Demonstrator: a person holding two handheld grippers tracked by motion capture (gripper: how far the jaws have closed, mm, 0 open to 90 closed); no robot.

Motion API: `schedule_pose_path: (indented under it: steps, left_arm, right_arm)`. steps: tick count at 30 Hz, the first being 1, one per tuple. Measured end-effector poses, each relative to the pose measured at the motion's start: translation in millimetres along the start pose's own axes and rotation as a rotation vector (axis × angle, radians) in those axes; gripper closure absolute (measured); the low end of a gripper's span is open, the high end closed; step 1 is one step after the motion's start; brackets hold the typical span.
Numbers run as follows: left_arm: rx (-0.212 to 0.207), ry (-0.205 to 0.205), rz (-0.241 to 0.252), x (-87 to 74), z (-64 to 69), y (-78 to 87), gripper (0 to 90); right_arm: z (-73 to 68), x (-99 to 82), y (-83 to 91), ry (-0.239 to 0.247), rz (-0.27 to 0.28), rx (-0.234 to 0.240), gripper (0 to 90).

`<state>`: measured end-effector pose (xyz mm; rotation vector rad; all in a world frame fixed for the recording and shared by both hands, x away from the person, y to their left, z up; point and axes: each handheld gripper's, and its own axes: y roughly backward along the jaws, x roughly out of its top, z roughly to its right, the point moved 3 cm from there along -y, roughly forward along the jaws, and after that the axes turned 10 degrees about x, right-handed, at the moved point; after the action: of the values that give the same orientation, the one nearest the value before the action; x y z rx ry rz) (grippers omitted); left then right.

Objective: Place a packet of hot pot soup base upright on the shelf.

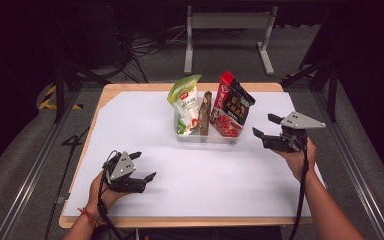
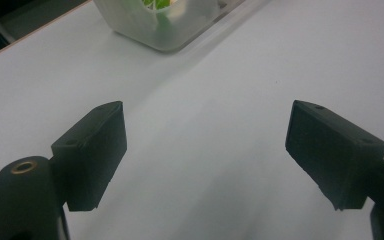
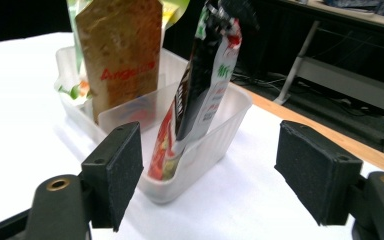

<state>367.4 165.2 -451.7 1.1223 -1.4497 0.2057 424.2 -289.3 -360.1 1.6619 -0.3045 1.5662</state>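
White-covered desk (image 1: 130, 125): one clear tray (image 1: 207, 136) at centre holds three upright packets. Left tongs (image 1: 142, 166) and right tongs (image 1: 266, 125) gape wide, empty.

A clear plastic bin (image 1: 207, 136) sits toward the far middle of the white-covered wooden table (image 1: 130, 115). Upright in it stand a green-and-white pouch (image 1: 185, 102) at left, a slim brown packet (image 1: 205, 113) between, and a red-and-black bag (image 1: 231, 106) at right.

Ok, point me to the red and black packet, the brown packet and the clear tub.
red and black packet (image 1: 232, 106), high view, its printed front.
brown packet (image 3: 120, 62), right gripper view, its face near the red lettering.
clear tub (image 3: 215, 142), right gripper view, its near ribbed wall.
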Motion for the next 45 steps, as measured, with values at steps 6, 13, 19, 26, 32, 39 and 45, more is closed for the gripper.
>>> schedule_pose_path:
  steps: [6,13,19,26,32,39,45]
  left_arm:
    - [-0.002,0.002,0.001,0.0,-0.4,0.1,17.7]
    - [-0.006,0.002,-0.002,0.1,0.0,0.0,18.5]
    - [0.0,-0.002,-0.008,-0.4,-0.1,0.0,18.0]
    - [0.002,0.001,-0.006,-0.8,-0.2,0.2,17.7]
    - [0.0,-0.002,-0.011,-0.4,0.8,-0.6,17.6]
    - [0.005,0.009,-0.012,-1.7,0.3,1.2,17.5]
    - [0.007,0.009,-0.013,-2.9,-0.2,2.8,17.3]
  right_arm:
    - [-3.6,-10.7,4.5,0.027,-0.024,0.019,25.2]
    - [-8.7,-22.7,12.9,0.046,-0.049,0.05,21.5]
    - [-11.4,-36.6,18.7,0.046,-0.084,0.049,16.4]
    - [-12.3,-52.9,29.3,0.036,-0.108,0.052,15.4]
    - [-13.0,-61.7,38.3,0.035,-0.111,0.051,14.6]
    - [-15.6,-78.8,50.3,0.041,-0.127,0.037,15.1]
    - [-14.8,-90.7,63.8,0.013,-0.127,0.037,14.2]
